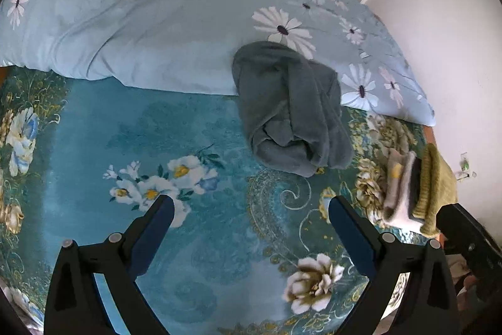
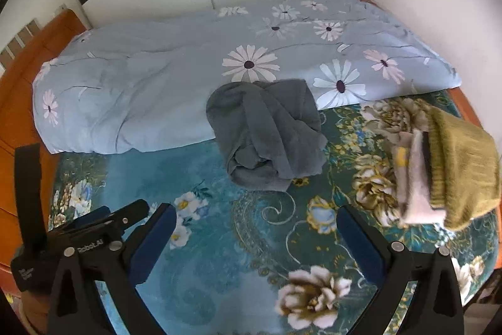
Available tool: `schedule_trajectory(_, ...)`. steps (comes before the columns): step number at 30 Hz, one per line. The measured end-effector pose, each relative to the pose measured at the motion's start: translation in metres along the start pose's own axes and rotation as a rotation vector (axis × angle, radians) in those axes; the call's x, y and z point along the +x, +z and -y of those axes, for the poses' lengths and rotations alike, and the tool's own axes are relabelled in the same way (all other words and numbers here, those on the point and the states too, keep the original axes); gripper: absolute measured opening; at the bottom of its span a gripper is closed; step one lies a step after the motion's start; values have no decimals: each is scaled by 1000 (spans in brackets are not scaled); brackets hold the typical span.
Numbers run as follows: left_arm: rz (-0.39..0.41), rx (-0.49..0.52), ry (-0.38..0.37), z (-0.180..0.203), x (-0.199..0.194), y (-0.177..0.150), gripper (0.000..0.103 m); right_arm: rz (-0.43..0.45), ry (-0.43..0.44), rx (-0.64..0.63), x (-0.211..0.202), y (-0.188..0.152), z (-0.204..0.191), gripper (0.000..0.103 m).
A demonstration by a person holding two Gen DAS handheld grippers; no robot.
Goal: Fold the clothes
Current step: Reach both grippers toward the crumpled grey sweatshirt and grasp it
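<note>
A crumpled grey-blue garment [image 1: 291, 109] lies in a heap on the teal floral bedspread [image 1: 131, 127], partly resting on the pale blue quilt behind it; it also shows in the right wrist view [image 2: 266, 131]. My left gripper [image 1: 251, 209] is open and empty, hovering above the bedspread in front of the garment. My right gripper [image 2: 255, 218] is open and empty, also short of the garment. The left gripper's body [image 2: 94, 228] shows at the lower left of the right wrist view.
A pale blue daisy-print quilt [image 1: 150, 30] lies rolled along the far side of the bed. A stack of folded clothes topped by an olive knit [image 2: 455, 165] sits at the right edge; it also shows in the left wrist view [image 1: 433, 187]. White wall at right, wooden bed frame [image 2: 28, 77] at left.
</note>
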State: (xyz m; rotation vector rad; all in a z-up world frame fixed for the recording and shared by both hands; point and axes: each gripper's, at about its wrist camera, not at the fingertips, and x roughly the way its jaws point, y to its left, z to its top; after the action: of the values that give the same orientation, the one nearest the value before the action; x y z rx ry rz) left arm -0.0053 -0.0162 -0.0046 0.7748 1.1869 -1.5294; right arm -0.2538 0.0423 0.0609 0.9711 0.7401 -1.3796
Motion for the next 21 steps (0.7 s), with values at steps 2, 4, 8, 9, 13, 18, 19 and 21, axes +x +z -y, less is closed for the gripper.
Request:
schedule_trajectory(2, -2, 18, 20, 3, 9, 11, 99, -9, 7, -5, 6, 5, 0, 103)
schedule_trajectory(4, 4, 25, 57, 7, 29, 18, 99, -39, 1, -9, 20, 18, 0, 103)
schedule_trajectory(8, -16, -18, 77, 5, 76, 31, 99, -37, 48, -21, 81, 32, 8, 103)
schedule_trajectory(9, -28, -29, 76, 3, 86, 35, 99, -43, 57, -23, 96, 35, 10, 103)
schedule_trajectory(13, -76, -61, 87, -6, 121, 52, 99, -89, 80, -29, 151, 47, 23, 103)
schedule_trajectory(18, -136, -100, 100, -18, 165, 73, 99, -111, 75, -36, 195, 54, 23, 103)
schedule_trajectory(19, -143, -107, 100, -20, 171, 75, 99, -120, 74, -37, 202, 58, 23, 103)
schedule_trajectory(21, -149, -117, 96, -21, 181, 79, 99, -128, 68, -39, 217, 61, 25, 103)
